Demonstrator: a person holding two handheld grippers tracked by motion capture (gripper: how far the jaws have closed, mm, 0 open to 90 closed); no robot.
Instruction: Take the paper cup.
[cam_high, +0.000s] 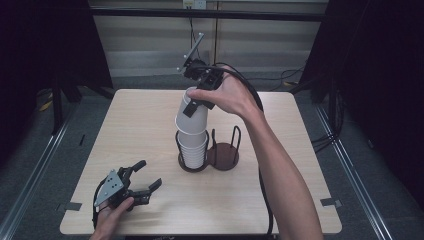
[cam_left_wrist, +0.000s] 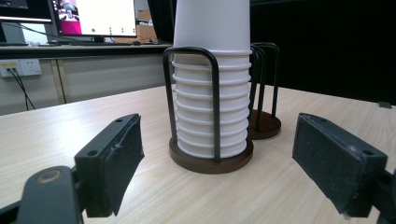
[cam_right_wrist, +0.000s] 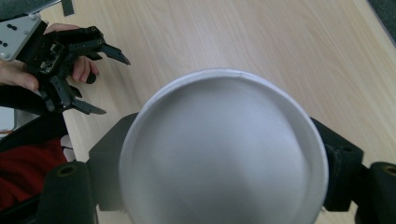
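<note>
My right gripper (cam_high: 191, 106) points down over the table's middle, shut on a white paper cup (cam_high: 191, 118) held upside down and slightly tilted. In the right gripper view the cup's round end (cam_right_wrist: 219, 154) sits between both jaws. The cup's wide rim hangs at the top of a stack of inverted white cups (cam_high: 193, 149) in a dark wire holder (cam_high: 186, 167); whether they touch I cannot tell. My left gripper (cam_high: 150, 173) rests low at the table's front left, open and empty, facing the stack (cam_left_wrist: 211, 112).
A second, empty wire holder (cam_high: 223, 156) stands right beside the first, also seen behind it as the empty holder (cam_left_wrist: 266, 123). The person's right forearm (cam_high: 280, 170) crosses the table's right half. Monitors (cam_left_wrist: 95, 18) stand on a desk beyond the table.
</note>
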